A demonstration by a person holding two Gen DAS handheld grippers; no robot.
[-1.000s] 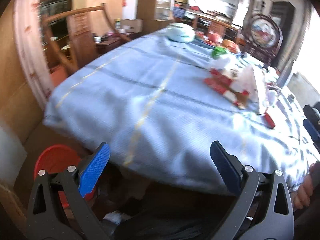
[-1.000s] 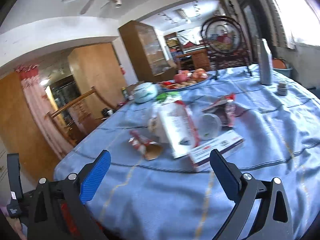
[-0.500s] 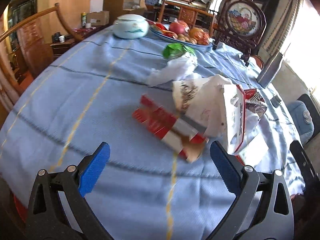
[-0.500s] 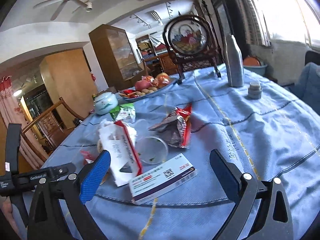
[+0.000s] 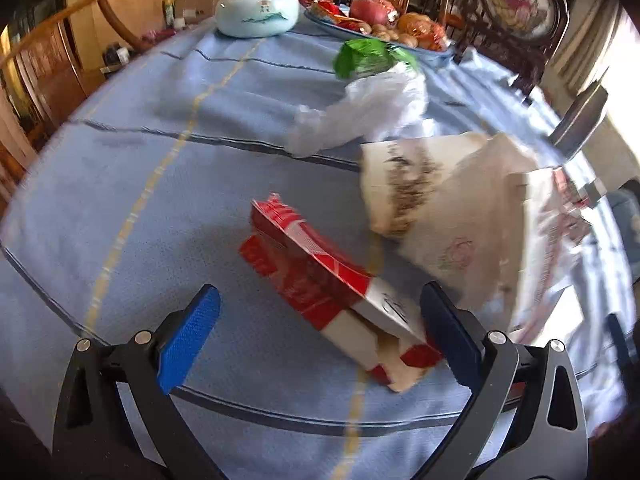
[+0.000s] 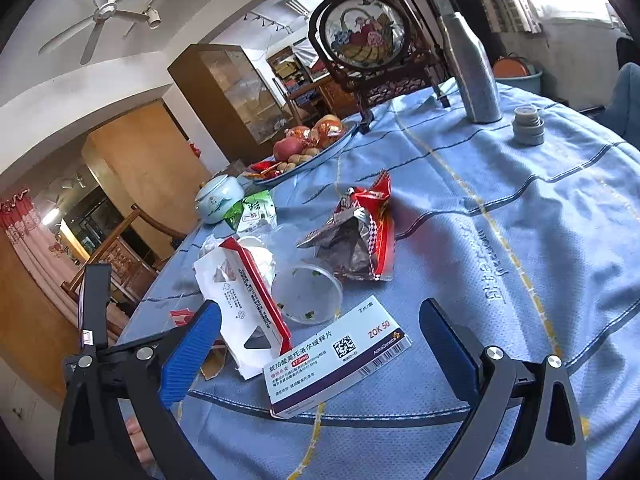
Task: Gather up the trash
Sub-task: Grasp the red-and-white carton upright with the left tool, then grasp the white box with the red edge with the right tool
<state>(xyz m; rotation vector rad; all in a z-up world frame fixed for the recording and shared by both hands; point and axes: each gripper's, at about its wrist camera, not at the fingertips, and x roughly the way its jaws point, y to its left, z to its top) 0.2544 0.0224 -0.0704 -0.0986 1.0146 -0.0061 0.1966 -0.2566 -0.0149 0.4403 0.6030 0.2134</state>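
Left gripper (image 5: 318,330) low over the near edge of the tabletop (image 5: 168,184), fingers (image 5: 188,338) spread wide, gripping nothing. Between them, flat on the blue cloth, a crushed red-and-white carton (image 5: 320,280), its near end close to the right-hand finger; whether touching, unclear. Just beyond it a crumpled white paper bag (image 5: 452,216), then a white plastic bag (image 5: 368,112) and a green packet (image 5: 368,58).

Right gripper (image 6: 320,346) likewise at the table's edge, fingers (image 6: 448,346) wide apart and empty. Ahead of them a white and purple medicine box (image 6: 340,364), a clear plastic cup (image 6: 308,292) on its side, a red-edged white carton (image 6: 244,304) and a torn foil snack wrapper (image 6: 356,236). Farther back a lidded ceramic jar (image 6: 218,198), a fruit plate (image 6: 308,148), a silver bottle (image 6: 472,76).
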